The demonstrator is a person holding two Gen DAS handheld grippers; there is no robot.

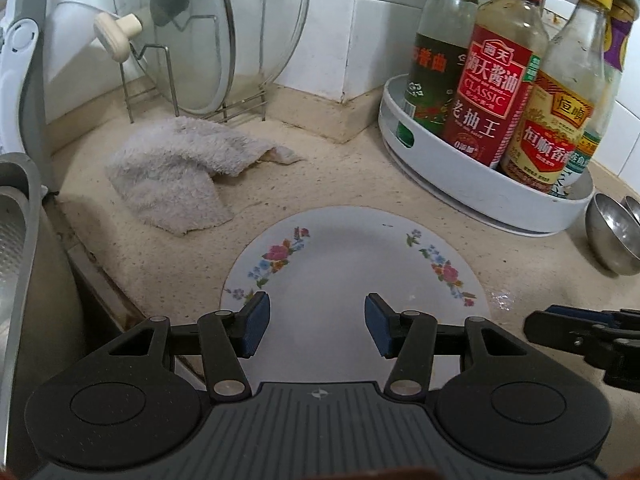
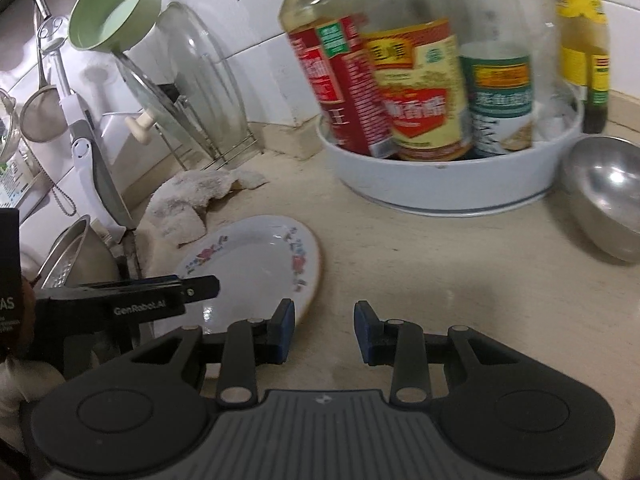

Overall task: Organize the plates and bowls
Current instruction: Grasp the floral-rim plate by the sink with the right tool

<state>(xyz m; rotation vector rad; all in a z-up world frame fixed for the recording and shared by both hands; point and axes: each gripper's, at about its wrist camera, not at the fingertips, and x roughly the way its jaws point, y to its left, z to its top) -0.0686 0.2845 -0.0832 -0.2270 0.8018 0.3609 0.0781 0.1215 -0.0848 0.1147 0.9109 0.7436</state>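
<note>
Flowered plate (image 1: 352,264) flat on bench (image 1: 168,256), under left claw (image 1: 317,326), released, empty. Right claw (image 2: 323,330) beside its rim, released, empty. Towel (image 1: 176,172), bottle tray (image 1: 480,200), steel bowl (image 2: 608,200) around. "CLASSIC" on red bottle (image 1: 492,92). Green funnel (image 2: 108,12) only in right view.

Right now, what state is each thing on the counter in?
White floral plate: flat on counter, empty.
Stainless steel bowl: tipped on its side, empty.
White crumpled towel: heaped on counter.
Glass pot lid: upright in wire rack.
Left gripper: open, above plate.
Right gripper: open, empty.
</note>
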